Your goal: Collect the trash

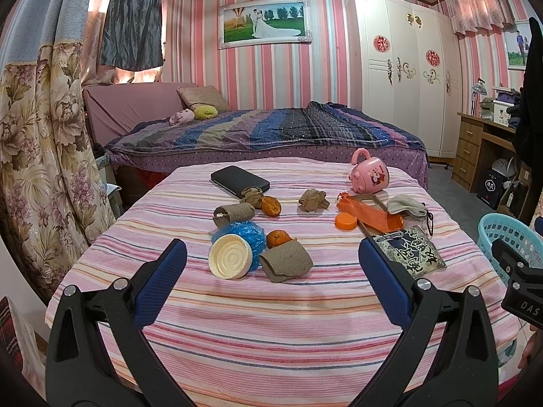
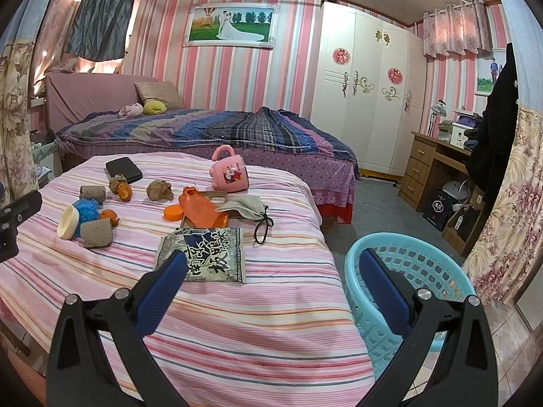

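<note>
Fingers of both the left gripper [image 1: 271,264] and right gripper [image 2: 271,274] stand wide and empty above the striped bed [image 1: 271,322], trash clustered beyond the cream lid [image 1: 230,256]; risk: grabbing keepers like the pink mug [image 1: 370,176], or missing the basket [image 2: 420,264] beside the bed.

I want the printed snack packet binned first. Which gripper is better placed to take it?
Right. The right gripper is open with the snack packet just ahead of its left finger and the blue basket beside it. The left gripper faces the cardboard tube.
</note>
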Action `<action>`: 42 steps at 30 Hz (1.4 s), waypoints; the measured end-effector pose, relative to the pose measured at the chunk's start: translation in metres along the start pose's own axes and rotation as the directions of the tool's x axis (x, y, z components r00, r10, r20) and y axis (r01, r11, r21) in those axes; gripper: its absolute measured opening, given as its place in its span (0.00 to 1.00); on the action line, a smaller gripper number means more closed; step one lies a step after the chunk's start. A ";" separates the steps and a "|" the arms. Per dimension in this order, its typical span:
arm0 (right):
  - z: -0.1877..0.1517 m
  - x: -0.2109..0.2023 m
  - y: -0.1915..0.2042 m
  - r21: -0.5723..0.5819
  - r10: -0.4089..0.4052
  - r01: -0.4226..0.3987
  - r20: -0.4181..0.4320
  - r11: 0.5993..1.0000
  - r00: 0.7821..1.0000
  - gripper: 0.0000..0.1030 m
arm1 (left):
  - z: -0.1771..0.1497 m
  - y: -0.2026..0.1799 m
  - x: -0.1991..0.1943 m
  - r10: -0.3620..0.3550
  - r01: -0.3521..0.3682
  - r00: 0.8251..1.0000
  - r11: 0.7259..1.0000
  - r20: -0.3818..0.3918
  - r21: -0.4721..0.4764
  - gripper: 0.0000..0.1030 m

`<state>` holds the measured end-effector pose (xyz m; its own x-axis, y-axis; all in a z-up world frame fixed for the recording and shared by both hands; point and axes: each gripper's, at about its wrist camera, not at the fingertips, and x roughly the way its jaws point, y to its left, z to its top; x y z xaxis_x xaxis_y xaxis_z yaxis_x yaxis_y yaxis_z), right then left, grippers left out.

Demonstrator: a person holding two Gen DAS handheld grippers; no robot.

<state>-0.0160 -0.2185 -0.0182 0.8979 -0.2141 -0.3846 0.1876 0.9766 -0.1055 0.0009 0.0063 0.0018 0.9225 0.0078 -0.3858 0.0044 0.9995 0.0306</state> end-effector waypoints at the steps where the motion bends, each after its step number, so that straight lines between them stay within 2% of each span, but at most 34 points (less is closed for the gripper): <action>1: 0.000 0.000 0.000 0.000 -0.001 0.001 0.000 1.000 1.000 0.96 | 0.000 0.000 0.000 0.000 0.000 1.000 1.000 0.000 0.000 0.95; 42: -0.002 0.002 0.005 -0.012 -0.012 0.012 -0.019 1.000 1.000 0.96 | -0.003 0.012 0.000 0.015 -0.015 1.000 1.000 -0.010 -0.003 0.95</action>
<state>-0.0141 -0.2142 -0.0210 0.8878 -0.2265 -0.4007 0.1936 0.9735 -0.1214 -0.0002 0.0182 -0.0006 0.9188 0.0229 -0.3941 -0.0104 0.9994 0.0339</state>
